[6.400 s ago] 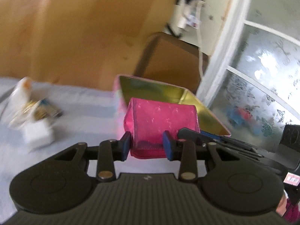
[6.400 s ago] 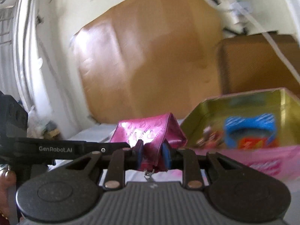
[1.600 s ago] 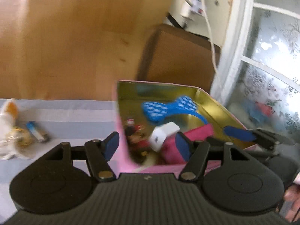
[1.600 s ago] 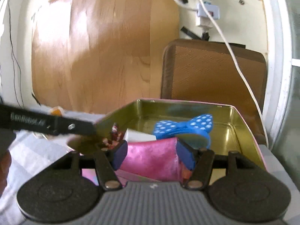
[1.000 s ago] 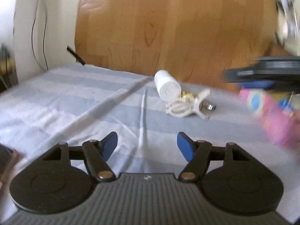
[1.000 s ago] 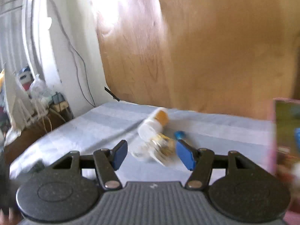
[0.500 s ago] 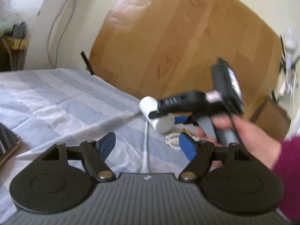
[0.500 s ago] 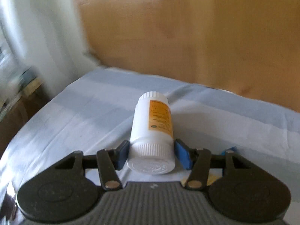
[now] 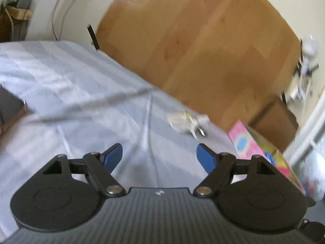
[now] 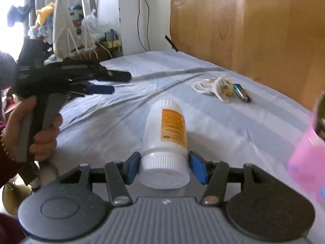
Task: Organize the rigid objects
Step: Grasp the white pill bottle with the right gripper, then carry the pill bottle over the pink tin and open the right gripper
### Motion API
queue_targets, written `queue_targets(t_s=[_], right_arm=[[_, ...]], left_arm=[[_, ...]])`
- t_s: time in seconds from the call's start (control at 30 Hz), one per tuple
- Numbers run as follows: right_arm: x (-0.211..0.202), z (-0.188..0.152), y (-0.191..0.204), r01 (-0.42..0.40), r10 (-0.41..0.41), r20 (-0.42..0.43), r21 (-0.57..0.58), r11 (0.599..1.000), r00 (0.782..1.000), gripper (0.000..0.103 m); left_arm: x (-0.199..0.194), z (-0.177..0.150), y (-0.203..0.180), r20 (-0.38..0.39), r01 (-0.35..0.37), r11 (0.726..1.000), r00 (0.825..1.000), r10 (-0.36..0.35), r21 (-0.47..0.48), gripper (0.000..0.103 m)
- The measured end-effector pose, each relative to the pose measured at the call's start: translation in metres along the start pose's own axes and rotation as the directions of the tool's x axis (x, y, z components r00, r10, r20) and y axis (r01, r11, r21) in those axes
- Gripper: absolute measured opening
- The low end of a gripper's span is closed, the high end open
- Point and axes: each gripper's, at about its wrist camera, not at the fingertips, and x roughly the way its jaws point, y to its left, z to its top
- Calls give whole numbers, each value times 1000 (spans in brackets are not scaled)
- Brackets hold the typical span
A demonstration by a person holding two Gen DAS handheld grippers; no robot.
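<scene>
Two hand-held grippers going, so starting with the busy one. Right hand-held gripper point(image 10: 164, 167): roughly half open, been closing the jaws just now, and clamped across the cap end of a white plastic pill bottle with an orange label point(image 10: 164, 134). Blue pads snug on either side of the ribbed cap, bottle pointing away along the fingers, low over the blue-and-white striped bed sheet point(image 10: 223, 126); hard to tell whether resting on it or just lifted. Probably grabbed at the cap for the ridges, less chance of slipping.

Left hand-held gripper point(image 9: 159, 154): wide open, been spreading the jaws further just now, nothing between them. Hanging off to the side over the sheet, looks like keeping out of the way.

Further out: a tangle of white cable and keys point(image 10: 215, 87) just beside a small blue stick-shaped gadget point(image 10: 241, 93), lying near the wooden headboard point(image 10: 254, 30), not sorted yet. Pink metal tin with a gold inside point(image 9: 249, 142) at the right edge, presumably the bottle's destination.
</scene>
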Motion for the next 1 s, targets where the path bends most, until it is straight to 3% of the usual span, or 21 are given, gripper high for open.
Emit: queue_targets(t_s=[0.13, 0.17, 0.23, 0.33, 0.43, 0.57, 0.6, 0.63, 0.67, 0.83, 1.0], right_arm=[[-13, -9, 14, 71, -69, 37, -70, 995, 997, 53], [-15, -10, 15, 78, -75, 46, -56, 995, 996, 54], [-23, -16, 12, 90, -90, 55, -14, 996, 994, 59], [-30, -28, 8, 86, -90, 69, 48, 995, 994, 60], [-32, -33, 9, 78, -84, 76, 75, 994, 994, 62], [-23, -34, 13, 98, -102, 56, 75, 992, 993, 62], [-20, -34, 13, 95, -99, 54, 77, 993, 994, 59], [-17, -33, 13, 91, -95, 48, 78, 993, 994, 51], [-16, -32, 13, 95, -99, 50, 80, 992, 994, 51], [-29, -31, 11, 127, -134, 122, 63, 990, 983, 51], [-65, -20, -22, 200, -214, 215, 83, 976, 953, 51]], left_arm=[[-4, -15, -25, -102, 27, 998, 995, -22, 50, 82], [-7, -17, -30, -109, 37, 997, 994, -30, 68, 82], [-13, -17, -40, -107, 70, 993, 993, -59, 97, 93], [-16, -14, -53, -100, 103, 986, 991, -90, 134, 96], [-6, -9, -67, -106, 123, 977, 989, -106, 172, 96], [23, -13, -77, -185, 174, 966, 973, -139, 193, 96], [32, -16, -78, -213, 181, 965, 967, -139, 190, 92], [40, -20, -77, -252, 198, 965, 956, -152, 171, 73], [45, -23, -76, -285, 229, 964, 941, -183, 135, 70], [39, -13, -101, -244, 243, 957, 949, -201, 157, 69], [56, 10, -166, -210, 316, 916, 940, -268, 246, 70]])
